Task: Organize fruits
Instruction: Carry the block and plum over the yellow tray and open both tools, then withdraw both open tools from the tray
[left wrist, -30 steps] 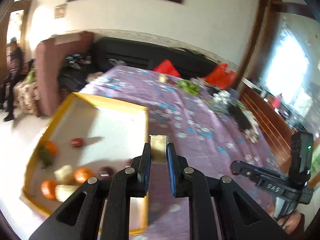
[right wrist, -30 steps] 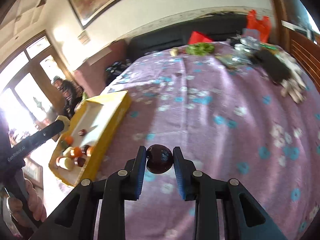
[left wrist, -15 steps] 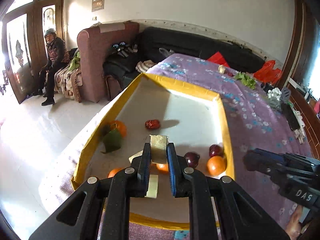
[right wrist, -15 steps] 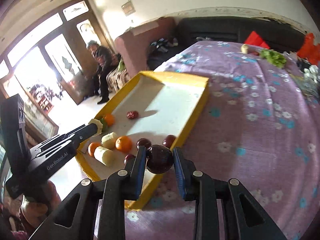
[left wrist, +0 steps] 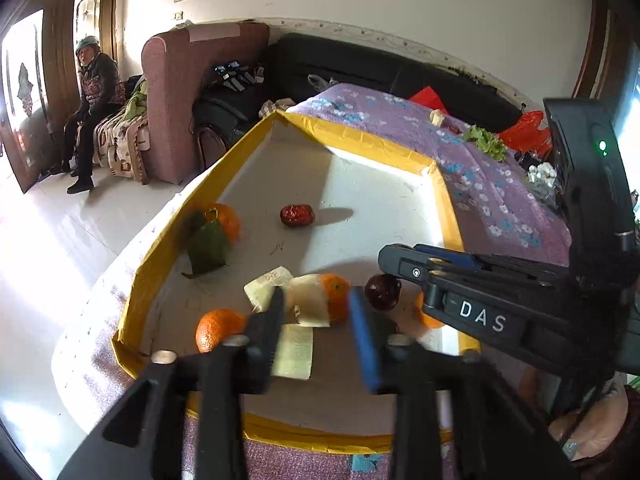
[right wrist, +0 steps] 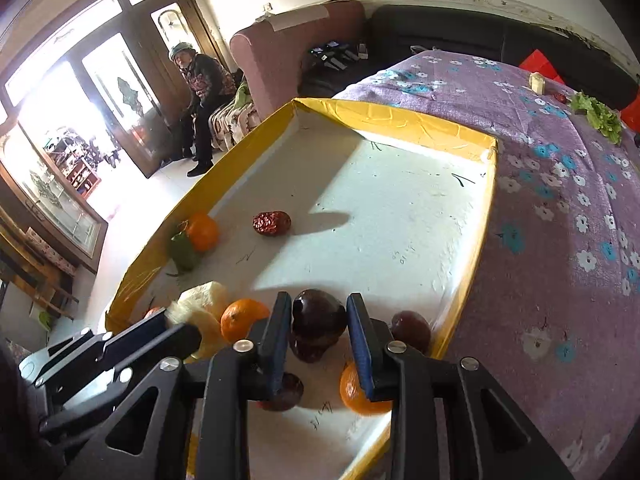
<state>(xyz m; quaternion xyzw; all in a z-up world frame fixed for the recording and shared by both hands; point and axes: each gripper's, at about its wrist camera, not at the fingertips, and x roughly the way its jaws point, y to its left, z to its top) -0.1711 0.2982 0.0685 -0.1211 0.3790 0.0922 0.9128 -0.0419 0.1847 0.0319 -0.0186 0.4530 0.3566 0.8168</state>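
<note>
A yellow-rimmed white tray lies on the purple flowered cloth. My left gripper hangs over the tray's near end, its jaws opening. A pale peeled fruit piece sits loose between them, touching neither pad. My right gripper is shut on a dark plum low over the tray's near right corner, its jaws just starting to open. That plum also shows under the right gripper's tip in the left wrist view. Oranges, pale pieces, a second plum and a red date lie in the tray.
An orange beside a green leaf-wrapped item rests against the tray's left wall. Lettuce and a pale block lie far back on the cloth. A person sits by the door, beside an armchair and a black sofa.
My left jaws have opened and let go of the pale piece over the tray. My right gripper has carried the plum in over the tray's near corner and lower.
</note>
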